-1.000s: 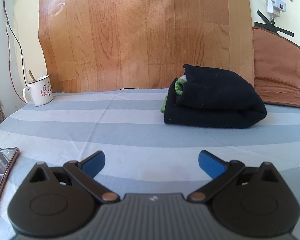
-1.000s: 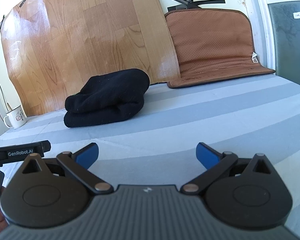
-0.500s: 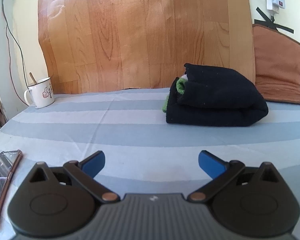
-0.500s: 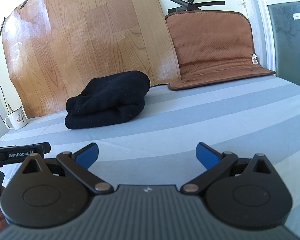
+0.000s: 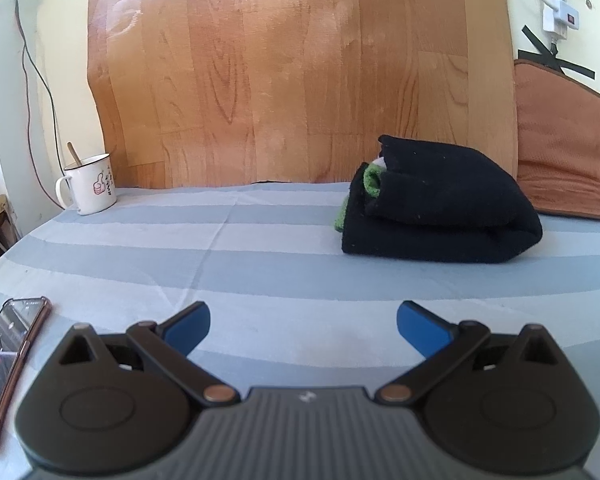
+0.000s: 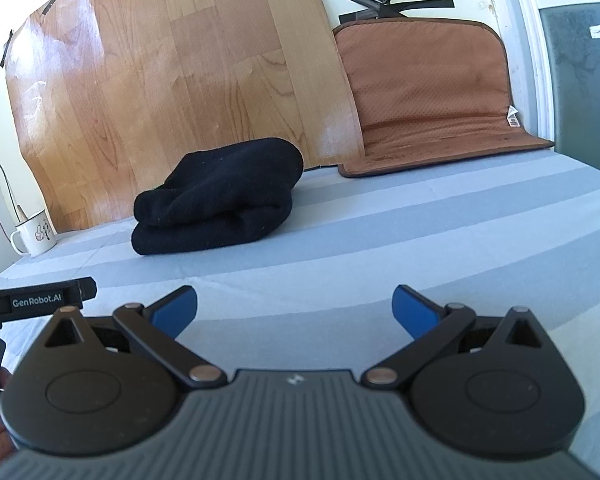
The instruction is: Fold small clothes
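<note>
You are holding both your left gripper (image 5: 303, 326) and right gripper (image 6: 295, 312) spread wide, gripping nothing. The folded black garment (image 5: 440, 208) is lying on the striped sheet (image 5: 260, 248) ahead. "GenRobot.AI" is showing on the left gripper's body.

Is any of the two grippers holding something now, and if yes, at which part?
Nothing is held. The left gripper and right gripper both have open, empty jaws; the folded black garment lies apart on the striped cloth.

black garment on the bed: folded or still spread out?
Folded. The black garment sits as a compact bundle of stacked layers with a rounded fold edge, green trim peeking out at one end; neither tongs touches it.
</note>
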Action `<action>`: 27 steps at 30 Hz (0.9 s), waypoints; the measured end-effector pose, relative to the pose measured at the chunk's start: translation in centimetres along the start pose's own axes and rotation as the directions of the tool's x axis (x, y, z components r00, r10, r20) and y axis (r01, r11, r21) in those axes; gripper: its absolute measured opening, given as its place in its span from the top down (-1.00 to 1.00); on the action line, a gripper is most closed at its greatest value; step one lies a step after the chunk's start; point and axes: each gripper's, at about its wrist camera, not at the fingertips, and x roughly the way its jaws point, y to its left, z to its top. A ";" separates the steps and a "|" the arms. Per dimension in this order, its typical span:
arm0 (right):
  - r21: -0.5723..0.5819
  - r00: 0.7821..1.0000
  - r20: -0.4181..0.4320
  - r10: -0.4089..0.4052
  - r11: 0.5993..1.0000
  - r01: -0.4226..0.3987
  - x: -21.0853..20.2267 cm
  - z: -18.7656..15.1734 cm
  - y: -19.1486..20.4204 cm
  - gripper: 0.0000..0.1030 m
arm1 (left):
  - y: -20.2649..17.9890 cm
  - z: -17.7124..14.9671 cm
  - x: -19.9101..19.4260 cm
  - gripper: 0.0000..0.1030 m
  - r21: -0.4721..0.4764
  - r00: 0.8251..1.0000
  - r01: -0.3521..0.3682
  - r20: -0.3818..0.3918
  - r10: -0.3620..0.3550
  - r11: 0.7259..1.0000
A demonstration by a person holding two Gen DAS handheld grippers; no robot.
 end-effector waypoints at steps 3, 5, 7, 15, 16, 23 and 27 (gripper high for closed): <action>0.000 1.000 0.000 0.001 1.000 -0.001 0.0 0.0 0.0 -1.00 | 0.1 0.0 0.0 -1.00 -0.007 1.000 -0.001 -0.003 0.001 1.000; 0.000 1.000 0.001 0.000 1.000 0.000 0.0 0.0 0.0 -1.00 | 0.2 0.0 0.0 -1.00 -0.009 1.000 -0.001 -0.002 0.001 1.000; -0.001 1.000 0.001 0.003 1.000 -0.003 0.0 0.0 0.0 -1.00 | 0.2 0.0 0.0 -1.00 -0.009 1.000 0.001 -0.001 -0.001 1.000; 0.000 1.000 0.007 0.011 1.000 -0.011 0.0 -0.1 0.0 -1.00 | -0.1 0.0 -0.4 -1.00 0.004 1.000 0.010 0.024 -0.010 1.000; 0.000 1.000 0.008 0.011 1.000 -0.011 0.0 0.0 0.0 -1.00 | -0.1 0.0 -0.5 -1.00 0.004 1.000 0.004 0.026 -0.004 1.000; 0.004 1.000 0.016 0.015 1.000 -0.015 -0.3 0.0 -0.1 -1.00 | -0.3 -0.1 -0.8 -1.00 0.013 0.999 -0.005 0.051 0.004 1.000; 0.006 1.000 0.020 0.018 1.000 -0.018 -0.3 0.0 -0.2 -1.00 | -0.3 -0.2 -0.9 -1.00 0.009 0.998 -0.018 0.068 0.017 1.000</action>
